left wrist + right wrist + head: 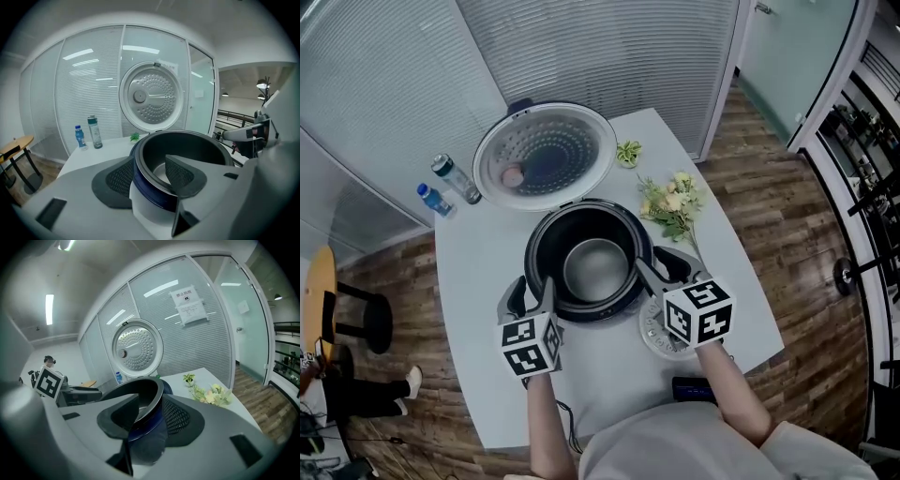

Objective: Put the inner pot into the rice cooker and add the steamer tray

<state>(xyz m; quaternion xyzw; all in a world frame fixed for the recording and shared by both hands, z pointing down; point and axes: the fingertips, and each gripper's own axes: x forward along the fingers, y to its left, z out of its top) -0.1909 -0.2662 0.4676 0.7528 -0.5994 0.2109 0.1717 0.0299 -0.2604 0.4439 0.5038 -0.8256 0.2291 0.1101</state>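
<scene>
Rice cooker (581, 310) with its lid (546, 155) up stands on the tabletop (487, 267), the inner pot (596, 270) already seated inside. We see the left gripper (532, 293) and right gripper (666, 272) each straddling the pot's rim, jaws apart and pads not pressing. We judge the pot step done; next comes the steamer tray (652, 330), lying just beside the cooker under the right gripper.

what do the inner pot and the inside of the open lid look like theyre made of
The inner pot is probably metal with a dark non-stick coating: the walls are matte charcoal and the bottom has a dull grey sheen. The lid inner plate is likely bare aluminium or steel: silvery, dimpled and catching light, inside a white plastic-looking rim.
</scene>
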